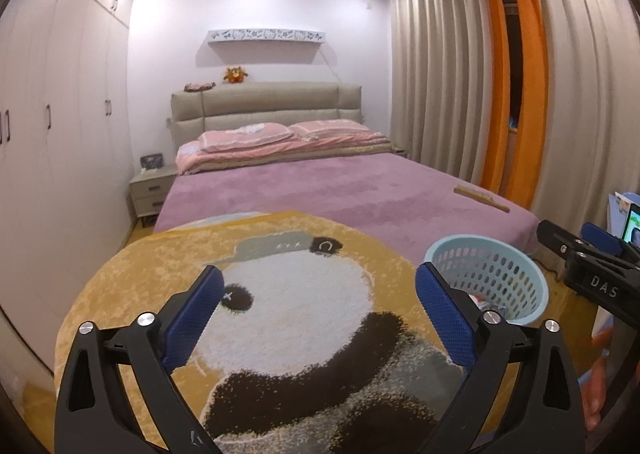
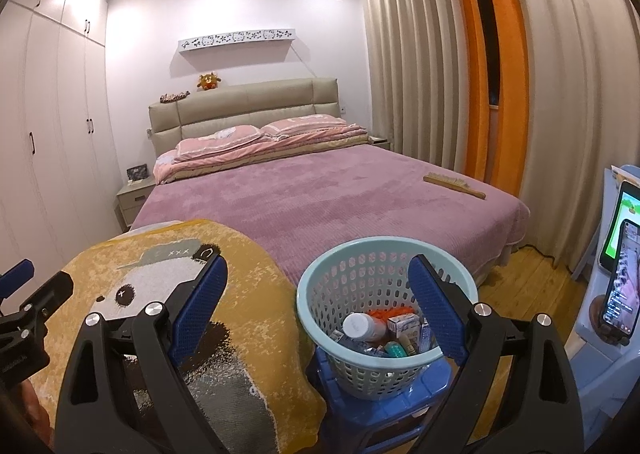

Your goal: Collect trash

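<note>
A light blue perforated basket [image 2: 340, 270] stands on a blue stool [image 2: 384, 410] beside a round yellow panda rug [image 2: 256, 254]. Inside it lie several pieces of trash: a white bottle [image 2: 362, 327], a small carton [image 2: 404, 324] and something orange [image 2: 390, 312]. My right gripper [image 2: 316, 306] is open and empty, held just in front of and above the basket. My left gripper [image 1: 318, 304] is open and empty over the panda rug [image 1: 280, 286], with the basket [image 1: 500, 282] to its right. The right gripper [image 1: 592, 266] shows at the left wrist view's right edge.
A bed with a purple cover [image 2: 320, 190] lies behind, with a wooden brush [image 2: 454, 184] near its right edge. White wardrobes [image 1: 60, 114] line the left wall, curtains [image 2: 420, 74] the right. A phone on a stand [image 2: 620, 286] and a light blue chair are at far right. A nightstand [image 1: 150, 192] sits by the bed.
</note>
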Motion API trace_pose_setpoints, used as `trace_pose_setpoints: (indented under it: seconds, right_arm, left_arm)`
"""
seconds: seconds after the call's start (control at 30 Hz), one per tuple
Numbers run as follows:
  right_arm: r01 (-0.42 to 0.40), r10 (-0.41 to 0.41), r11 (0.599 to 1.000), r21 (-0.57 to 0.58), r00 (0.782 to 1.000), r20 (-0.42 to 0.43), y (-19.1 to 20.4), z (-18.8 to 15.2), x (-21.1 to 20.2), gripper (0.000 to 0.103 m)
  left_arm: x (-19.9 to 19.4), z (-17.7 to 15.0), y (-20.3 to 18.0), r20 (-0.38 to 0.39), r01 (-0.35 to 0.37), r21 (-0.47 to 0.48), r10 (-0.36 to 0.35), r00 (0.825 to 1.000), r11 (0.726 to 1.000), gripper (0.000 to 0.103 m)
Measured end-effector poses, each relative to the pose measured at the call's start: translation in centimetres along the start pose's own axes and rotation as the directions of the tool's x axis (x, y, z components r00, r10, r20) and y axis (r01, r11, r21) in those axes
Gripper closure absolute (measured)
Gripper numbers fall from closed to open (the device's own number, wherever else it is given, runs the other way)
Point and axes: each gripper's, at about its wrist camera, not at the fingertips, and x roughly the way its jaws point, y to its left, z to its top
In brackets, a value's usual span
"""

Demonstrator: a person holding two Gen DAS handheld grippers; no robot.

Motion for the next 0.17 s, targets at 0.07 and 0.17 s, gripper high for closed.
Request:
trace_pose_setpoints:
  seconds: [0.07, 0.17]
  right_arm:
    - [-0.003, 0.003, 1.0, -0.002, 1.0, 0.001, 0.4, 0.1, 0.1, 0.015]
    - [-0.002, 0.002, 1.0, -0.011, 1.0, 0.009, 0.9, 0.4, 0.1, 0.015]
  left_arm:
    - [0.2, 0.0, 0.5, -0.012, 0.018, -0.017, -0.018, 1.0, 1.0, 0.007]
    - [0.5, 0.0, 1.8, -0.008, -0.015, -0.033, 0.014, 1.0, 0.999, 0.007]
